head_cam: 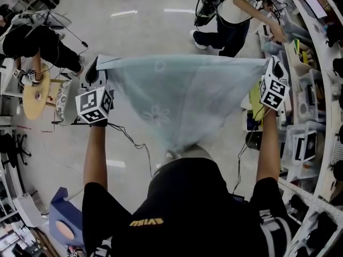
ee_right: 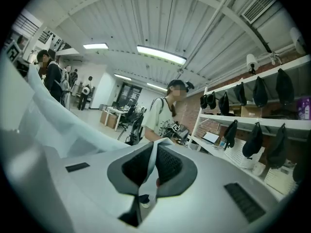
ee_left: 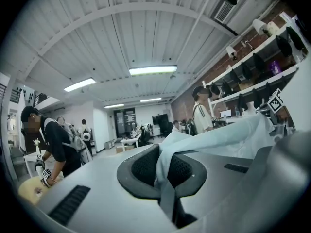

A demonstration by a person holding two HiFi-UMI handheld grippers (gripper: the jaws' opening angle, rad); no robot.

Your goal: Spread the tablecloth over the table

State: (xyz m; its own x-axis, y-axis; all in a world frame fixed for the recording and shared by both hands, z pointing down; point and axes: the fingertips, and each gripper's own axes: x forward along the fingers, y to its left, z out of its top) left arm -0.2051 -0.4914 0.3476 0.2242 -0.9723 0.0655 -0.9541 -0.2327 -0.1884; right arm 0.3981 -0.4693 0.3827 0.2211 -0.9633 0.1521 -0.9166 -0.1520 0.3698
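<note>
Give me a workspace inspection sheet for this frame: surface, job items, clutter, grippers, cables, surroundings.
Surface: no table to be covered seen under the cloth; only glossy grey floor below.
Job's things: tablecloth, pale and sheer, held in the air; top edge stretched, rest hanging to a point in front of the person.
Clutter: crowded shelves at right; blue item on the floor at lower left.
Grippers: left gripper and right gripper each shut on a top corner of the tablecloth.
Cables: black cable hangs beside the left arm; another by the right arm.
Surroundings: one person at the shelves, another at a small round table.
</note>
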